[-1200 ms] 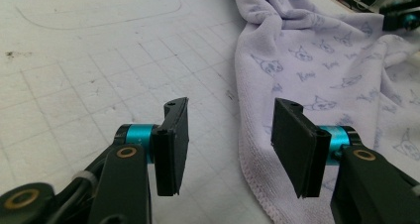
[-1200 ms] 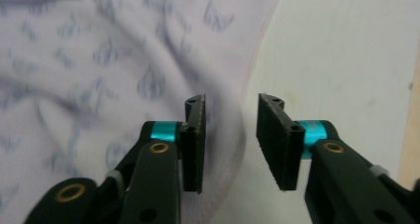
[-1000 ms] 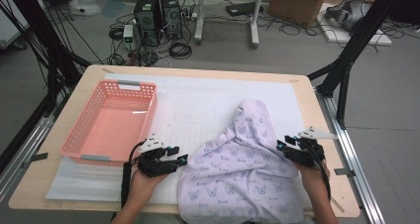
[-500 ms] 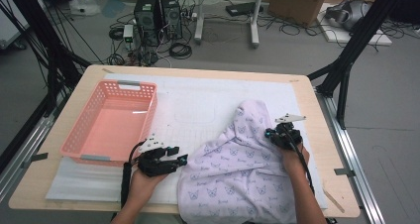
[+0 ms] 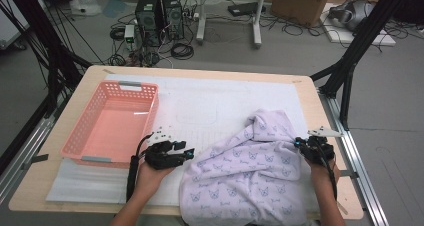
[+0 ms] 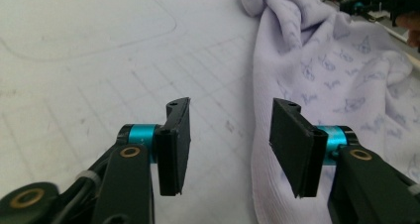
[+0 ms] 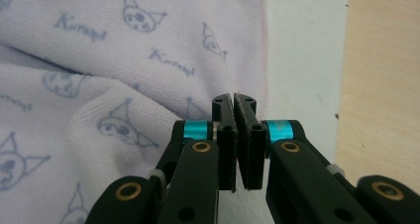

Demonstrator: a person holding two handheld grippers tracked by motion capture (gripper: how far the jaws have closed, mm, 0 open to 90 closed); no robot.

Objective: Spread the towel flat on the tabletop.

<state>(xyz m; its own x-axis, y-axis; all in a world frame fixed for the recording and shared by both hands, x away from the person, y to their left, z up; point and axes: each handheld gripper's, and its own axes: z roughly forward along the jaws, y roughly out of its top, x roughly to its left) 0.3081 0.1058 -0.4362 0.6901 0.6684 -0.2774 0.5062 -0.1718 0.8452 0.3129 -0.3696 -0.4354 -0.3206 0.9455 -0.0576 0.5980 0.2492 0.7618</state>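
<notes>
Looking down from the high view first: the lavender towel (image 5: 250, 171) lies rumpled on the white mat (image 5: 215, 101), bunched into a peak at its far end and spilling off the near table edge. My left gripper (image 5: 186, 152) sits just off the towel's left edge, and my right gripper (image 5: 300, 143) is right at its right edge. The pink basket (image 5: 112, 123) stands off to the left, nothing in it.

Left gripper view: my left gripper's (image 6: 230, 144) jaws are spread wide with bare mat between them. The towel's (image 6: 317, 95) hem runs just inside the right-hand finger (image 6: 292, 149), so nothing is grabbed yet on this side.

Right gripper view: my right gripper's (image 7: 235, 102) jaws are pressed together. The towel (image 7: 124, 60) lies just past the tips and to the left of them, its hemmed edge right beyond. I honestly can't tell if any fabric is caught between the pads; it looks like they've closed on nothing.

So progress-wise I'd say it's early days: towel still a crumpled heap, neither edge clearly held. What's left is getting both sides gripped, then straightening or folding it.
</notes>
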